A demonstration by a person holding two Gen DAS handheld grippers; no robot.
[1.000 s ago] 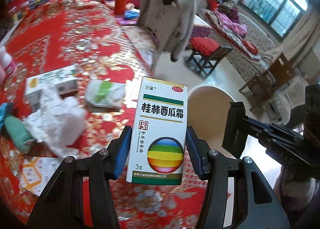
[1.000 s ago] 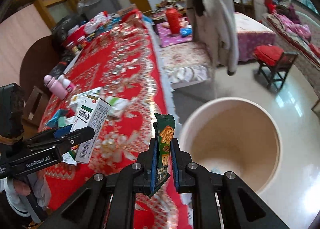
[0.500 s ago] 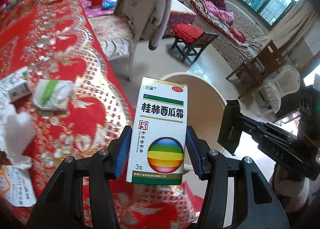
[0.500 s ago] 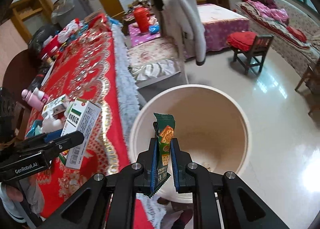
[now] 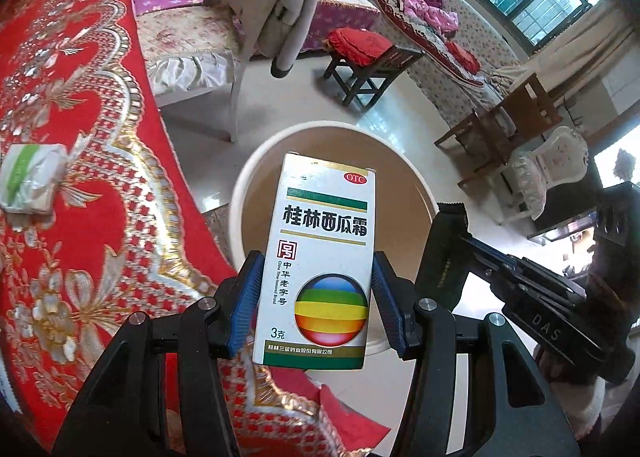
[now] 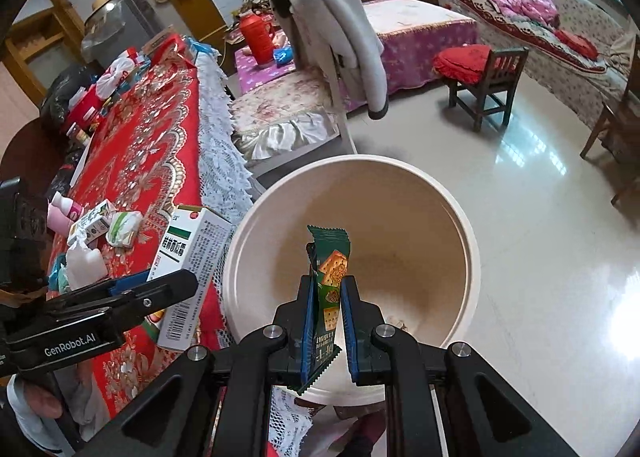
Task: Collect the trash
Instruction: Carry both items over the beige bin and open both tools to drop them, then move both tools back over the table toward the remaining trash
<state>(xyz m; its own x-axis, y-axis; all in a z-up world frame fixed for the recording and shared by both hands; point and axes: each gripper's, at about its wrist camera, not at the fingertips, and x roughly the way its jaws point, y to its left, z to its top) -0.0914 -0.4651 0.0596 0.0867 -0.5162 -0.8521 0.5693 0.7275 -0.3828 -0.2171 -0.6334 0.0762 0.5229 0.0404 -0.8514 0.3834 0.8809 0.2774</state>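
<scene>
- The left gripper [image 5: 318,297] has its jaws clamped on the two sides of one upright white medicine box [image 5: 320,261], blue pads pressed to the card.
- The box's front reads "OTC" in a red oval, then 桂林西瓜霜 in large black characters, 中华老字号 with "China Time-honored Brand" beside it, "3克", and a maker's line along the green bottom band; a striped rainbow ball is printed low on it.
- In the right wrist view the same box shows a barcode on its side panel, and the left gripper's body reads "GenRobot.AI".
- The right gripper [image 6: 325,321] has its jaws closed tight on one green cracker wrapper [image 6: 329,281], held upright; square crackers are pictured on it, and its small print is too fine to read.
- In the left wrist view the right gripper's body carries the letters "DAS".
- One round cream bin [image 6: 460,217] stands on the floor just beside the counter [image 5: 72,241]; the wrapper hangs over its opening and the box over its near rim.
- On the red and gold cloth of the counter lie one green-and-white packet [image 6: 122,228], one small printed carton [image 6: 94,219], crumpled white tissue [image 6: 84,261] and one pink bottle [image 6: 64,211].
- One red thermos [image 6: 256,37] stands further back.
</scene>
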